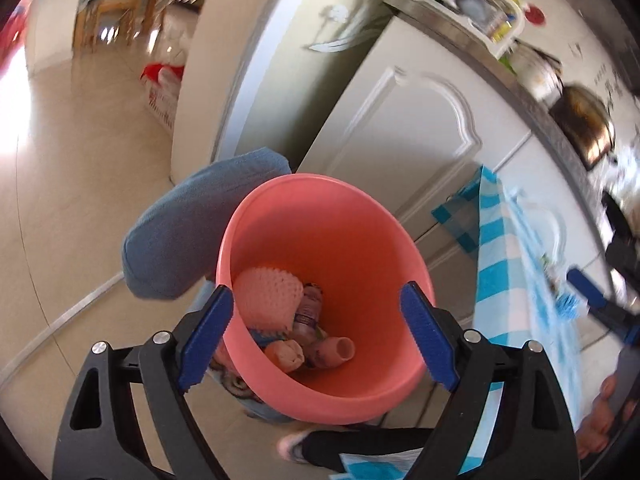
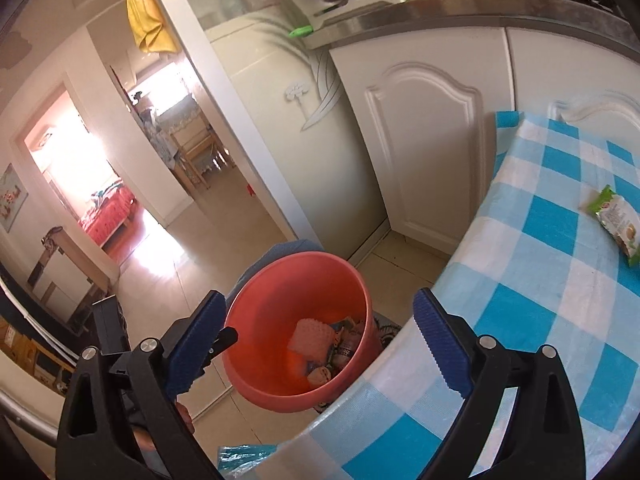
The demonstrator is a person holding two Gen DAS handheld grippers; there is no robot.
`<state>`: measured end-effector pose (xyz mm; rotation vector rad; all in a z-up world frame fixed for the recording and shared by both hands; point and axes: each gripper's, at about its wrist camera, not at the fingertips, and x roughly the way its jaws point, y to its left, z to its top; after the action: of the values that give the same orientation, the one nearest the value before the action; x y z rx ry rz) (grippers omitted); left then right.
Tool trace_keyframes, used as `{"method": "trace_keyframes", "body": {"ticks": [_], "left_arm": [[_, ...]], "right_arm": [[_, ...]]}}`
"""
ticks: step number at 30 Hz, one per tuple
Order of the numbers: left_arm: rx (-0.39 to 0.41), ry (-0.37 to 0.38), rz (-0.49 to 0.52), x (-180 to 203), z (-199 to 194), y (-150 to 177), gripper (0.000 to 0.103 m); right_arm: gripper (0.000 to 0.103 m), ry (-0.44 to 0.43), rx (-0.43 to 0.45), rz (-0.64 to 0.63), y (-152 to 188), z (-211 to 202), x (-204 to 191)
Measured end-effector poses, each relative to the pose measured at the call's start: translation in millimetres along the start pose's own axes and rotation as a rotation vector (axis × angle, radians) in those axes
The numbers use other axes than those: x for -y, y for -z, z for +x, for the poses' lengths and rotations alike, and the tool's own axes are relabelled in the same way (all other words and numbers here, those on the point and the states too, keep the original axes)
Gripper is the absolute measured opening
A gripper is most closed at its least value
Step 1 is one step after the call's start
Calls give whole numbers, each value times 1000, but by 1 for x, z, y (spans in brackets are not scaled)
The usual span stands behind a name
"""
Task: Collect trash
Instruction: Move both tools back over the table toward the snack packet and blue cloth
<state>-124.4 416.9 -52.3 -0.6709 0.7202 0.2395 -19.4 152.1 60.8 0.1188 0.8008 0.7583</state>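
Beside the checked table (image 2: 560, 280), snack packet (image 2: 618, 224) near pink bin (image 2: 296, 280).

We are looking at a home kitchen: white cabinet doors (image 2: 420, 152), dishes crowding a steel counter (image 2: 460, 12), a checked-cloth table (image 2: 540, 280), a bedroom (image 2: 108, 216) beyond.

Both tilt downward toward the pink bin (image 1: 320, 280): left hand-held gripper (image 1: 320, 336) above it, right hand-held gripper (image 2: 320, 344) beside it, jaws spread wide, nothing between them.
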Motion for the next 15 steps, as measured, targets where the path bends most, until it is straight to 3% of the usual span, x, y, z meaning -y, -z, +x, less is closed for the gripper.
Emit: {"method": "trace_keyframes", "body": {"ticks": [2, 5, 11, 15], "left_arm": [[24, -6, -40, -3, -5, 2, 86], [56, -35, -20, 3, -14, 5, 88], [85, -88, 78, 31, -35, 5, 93], [84, -134, 163, 56, -45, 7, 94]], "right_arm": [[95, -1, 40, 25, 2, -14, 10], [95, -12, 99, 74, 10, -35, 30], [98, 0, 224, 97, 29, -75, 59], [98, -19, 251, 103, 37, -91, 72]]}}
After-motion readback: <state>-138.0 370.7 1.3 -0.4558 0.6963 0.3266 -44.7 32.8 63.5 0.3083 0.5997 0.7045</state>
